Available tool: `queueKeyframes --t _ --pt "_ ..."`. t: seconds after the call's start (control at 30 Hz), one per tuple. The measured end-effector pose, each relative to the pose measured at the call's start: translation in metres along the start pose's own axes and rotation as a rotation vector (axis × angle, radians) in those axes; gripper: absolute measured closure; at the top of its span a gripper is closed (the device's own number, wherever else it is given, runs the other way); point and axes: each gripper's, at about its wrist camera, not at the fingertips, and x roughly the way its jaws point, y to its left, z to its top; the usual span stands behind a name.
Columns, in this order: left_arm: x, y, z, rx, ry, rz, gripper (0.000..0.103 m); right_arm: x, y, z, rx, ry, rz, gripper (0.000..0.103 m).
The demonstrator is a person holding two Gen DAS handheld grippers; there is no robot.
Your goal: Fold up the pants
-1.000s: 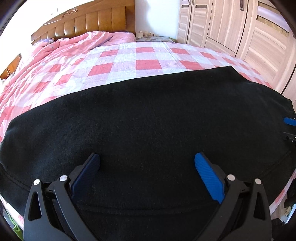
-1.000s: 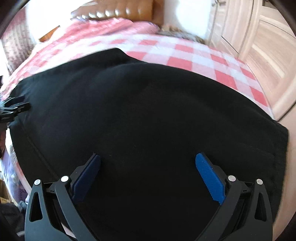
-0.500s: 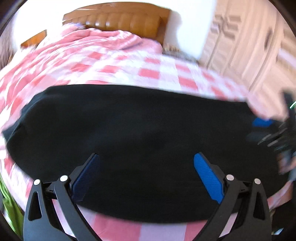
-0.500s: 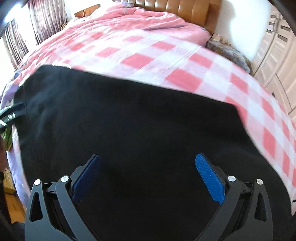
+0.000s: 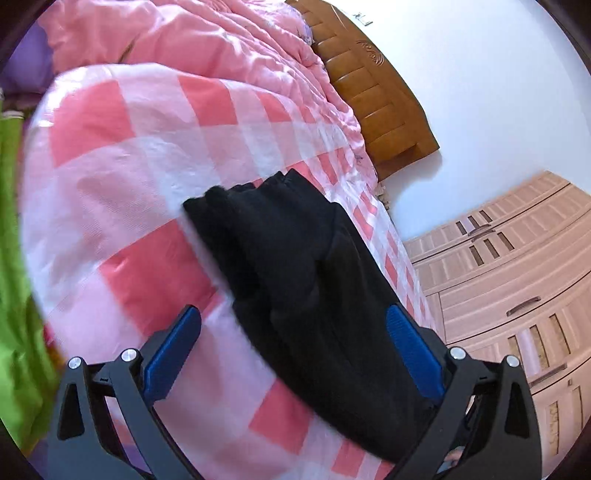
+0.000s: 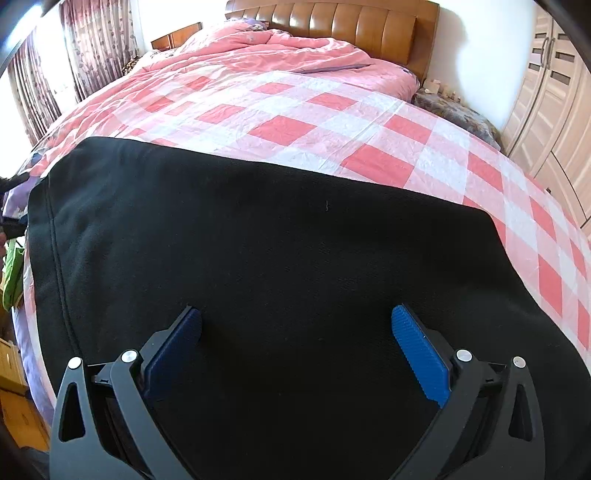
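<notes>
Black pants (image 6: 258, 258) lie folded flat on the pink checked bedspread (image 6: 295, 110), filling the lower part of the right wrist view. My right gripper (image 6: 295, 332) is open and empty, hovering over the cloth. In the left wrist view the camera is tilted, and the pants (image 5: 314, 288) show as a long dark strip with a bunched end at upper left. My left gripper (image 5: 295, 332) is open and empty, above the edge of that strip, its right finger over the cloth and its left finger over bare bedspread (image 5: 147, 184).
A rumpled pink quilt (image 6: 277, 48) lies at the head of the bed by a wooden headboard (image 6: 351, 26). Wardrobe doors (image 6: 554, 92) stand to the right, curtains (image 6: 85, 48) to the left. A green object (image 5: 14, 295) is beside the bed's edge.
The left gripper has swung to the left end of the pants and rolled sideways, so its view is tilted. The right gripper has pulled back and risen slightly. Both stay open.
</notes>
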Motion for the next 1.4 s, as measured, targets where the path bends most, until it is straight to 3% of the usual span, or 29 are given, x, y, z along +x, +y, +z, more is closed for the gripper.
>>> queueKeyframes --t 0.33,0.43,0.47,0.5,0.53,0.6,0.73,0.83,0.97,1.13,1.3,1.4 --pt "0.030 0.003 0.032 0.032 0.012 0.000 0.002 -0.005 0.001 0.001 0.018 -0.012 -0.013 0.004" --pt "0.033 0.004 0.035 0.052 -0.015 -0.003 0.004 -0.022 0.019 0.012 0.034 -0.071 0.077 0.004" --pt "0.033 0.003 0.035 0.068 -0.028 0.011 0.009 -0.027 0.029 0.017 0.022 -0.089 0.105 0.004" --pt "0.035 0.001 0.034 0.089 -0.040 0.041 0.039 -0.030 0.047 0.024 -0.017 -0.101 0.147 0.004" --pt "0.039 0.002 0.032 0.088 -0.027 0.047 0.057 -0.030 0.065 0.030 -0.064 -0.099 0.178 0.004" --pt "0.040 0.010 0.029 0.047 -0.041 0.007 0.064 -0.024 0.103 0.038 -0.164 -0.081 0.219 0.004" --pt "0.028 0.000 0.026 0.080 -0.080 0.051 0.086 0.014 0.155 0.039 -0.297 0.037 0.192 0.004" --pt "0.018 -0.021 0.026 0.144 -0.106 0.084 0.088 0.025 0.159 0.036 -0.280 0.036 0.199 0.004" --pt "0.002 -0.079 0.014 0.302 -0.173 0.115 0.088 0.023 0.155 0.036 -0.280 0.029 0.204 0.004" --pt "-0.011 -0.189 -0.039 0.583 -0.238 0.080 0.089 -0.017 0.110 0.030 -0.132 -0.100 0.230 0.004" --pt "0.016 -0.290 -0.128 0.869 -0.239 0.032 0.089 -0.076 0.000 0.001 0.140 -0.251 0.095 0.004" --pt "0.047 -0.324 -0.185 1.005 -0.207 0.045 0.089 -0.114 -0.064 -0.027 0.294 -0.333 0.003 0.004"
